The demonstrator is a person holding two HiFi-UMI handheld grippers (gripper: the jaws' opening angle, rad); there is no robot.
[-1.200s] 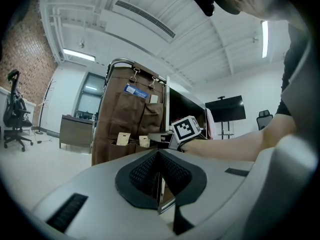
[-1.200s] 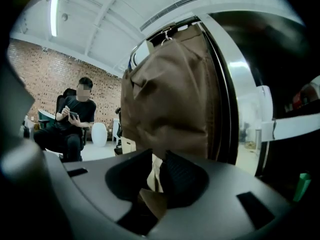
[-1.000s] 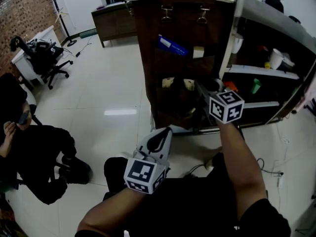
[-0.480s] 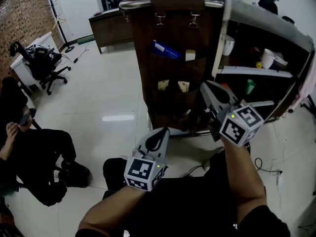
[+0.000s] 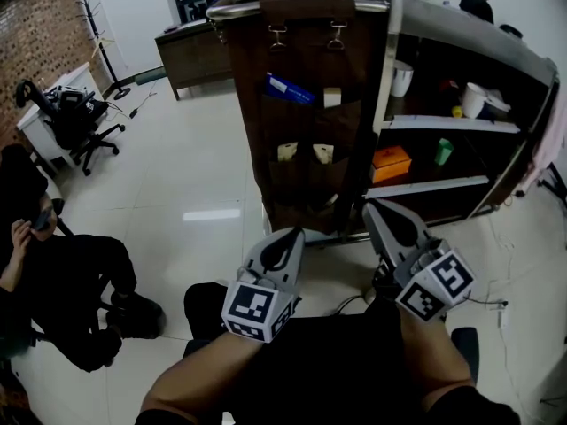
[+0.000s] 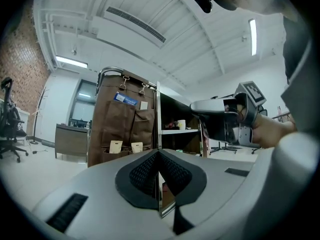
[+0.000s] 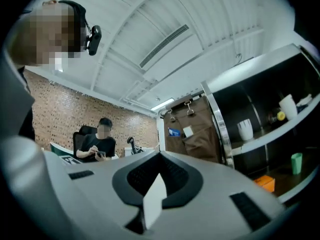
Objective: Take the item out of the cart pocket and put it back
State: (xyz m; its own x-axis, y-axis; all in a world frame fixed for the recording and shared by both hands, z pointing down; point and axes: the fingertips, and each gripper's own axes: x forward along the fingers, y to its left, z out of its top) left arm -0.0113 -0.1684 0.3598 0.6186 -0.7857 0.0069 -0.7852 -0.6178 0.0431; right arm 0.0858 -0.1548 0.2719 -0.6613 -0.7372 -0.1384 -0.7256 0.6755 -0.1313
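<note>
Brown fabric pockets (image 5: 306,60) are hung on the end of the cart (image 5: 478,42), ahead of and above both grippers. 2 pale flat tags (image 5: 286,151) are tucked in the middle pockets, well apart from the right gripper (image 5: 376,211), up and to its left. Its jaws are pressed together; whether the pale sliver at their seam is a thing cannot be told. The left gripper (image 5: 291,235) is closed to a thin slit. Glossy pale floor tiles (image 5: 195,149) are spread beneath both, with a rough brick wall (image 5: 35,25) far to the left.
</note>
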